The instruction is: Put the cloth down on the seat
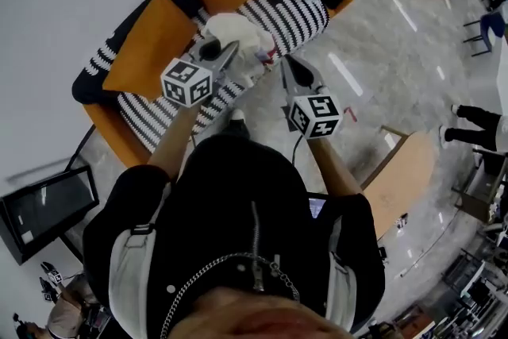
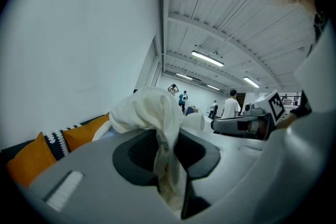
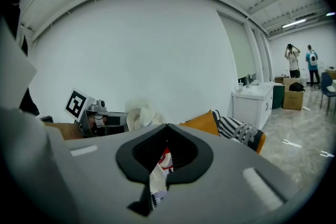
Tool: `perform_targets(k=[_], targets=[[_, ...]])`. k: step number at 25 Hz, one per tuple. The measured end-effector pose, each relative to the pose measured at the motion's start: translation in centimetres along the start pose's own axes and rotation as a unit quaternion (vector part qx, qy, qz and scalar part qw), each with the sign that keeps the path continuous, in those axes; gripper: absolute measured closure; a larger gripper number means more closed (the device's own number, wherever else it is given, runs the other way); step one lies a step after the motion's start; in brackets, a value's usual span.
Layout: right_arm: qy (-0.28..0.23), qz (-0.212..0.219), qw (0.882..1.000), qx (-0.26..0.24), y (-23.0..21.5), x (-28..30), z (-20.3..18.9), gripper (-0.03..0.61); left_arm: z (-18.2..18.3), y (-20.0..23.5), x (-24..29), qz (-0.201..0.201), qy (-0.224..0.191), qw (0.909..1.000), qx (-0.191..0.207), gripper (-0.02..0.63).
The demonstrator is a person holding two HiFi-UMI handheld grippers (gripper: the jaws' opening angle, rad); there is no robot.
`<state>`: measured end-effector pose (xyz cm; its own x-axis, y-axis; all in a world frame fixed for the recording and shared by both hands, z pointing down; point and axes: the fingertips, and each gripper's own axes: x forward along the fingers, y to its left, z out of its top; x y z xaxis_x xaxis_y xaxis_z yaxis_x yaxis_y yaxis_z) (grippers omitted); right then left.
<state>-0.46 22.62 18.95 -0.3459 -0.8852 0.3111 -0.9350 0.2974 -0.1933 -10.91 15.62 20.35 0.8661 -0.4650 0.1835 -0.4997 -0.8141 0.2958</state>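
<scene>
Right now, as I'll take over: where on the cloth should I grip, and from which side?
Grip the cloth at two edges, coming from the front of the sofa, as both grippers do: left gripper on a bunched white fold, right gripper on a patterned corner. It is limp.

Black-and-white striped sofa seat (image 1: 294, 8), two orange cushions (image 1: 155, 40) on it, grey floor (image 1: 381, 67) beneath

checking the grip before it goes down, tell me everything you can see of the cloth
The cloth is cream-white, soft and crumpled into a loose bunch, with a small red and dark print at one edge. Both grippers hold it: the left gripper pinches a thick fold that spills over its jaws, and the right gripper pinches the printed edge. It is over the striped seat; whether it touches it cannot be told.
</scene>
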Motion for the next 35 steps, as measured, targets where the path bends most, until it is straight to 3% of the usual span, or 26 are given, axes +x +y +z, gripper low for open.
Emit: perform_targets(k=[16,27,35], targets=[[0.032,-0.021,0.999,0.005,-2.6,6.4,1.3,0.591,0.2,7.0,4.1,-0.003,0.023,0.9995,-0.020,0.529],[0.060,0.039,0.997,0.015,-3.7,11.1,0.4,0.591,-0.6,10.0,4.9,0.053,0.036,0.9972,-0.039,0.529],[0.067,0.083,0.994,0.025,-8.0,14.5,1.5,0.591,-0.4,12.6,7.7,0.110,0.048,0.9915,-0.051,0.529]])
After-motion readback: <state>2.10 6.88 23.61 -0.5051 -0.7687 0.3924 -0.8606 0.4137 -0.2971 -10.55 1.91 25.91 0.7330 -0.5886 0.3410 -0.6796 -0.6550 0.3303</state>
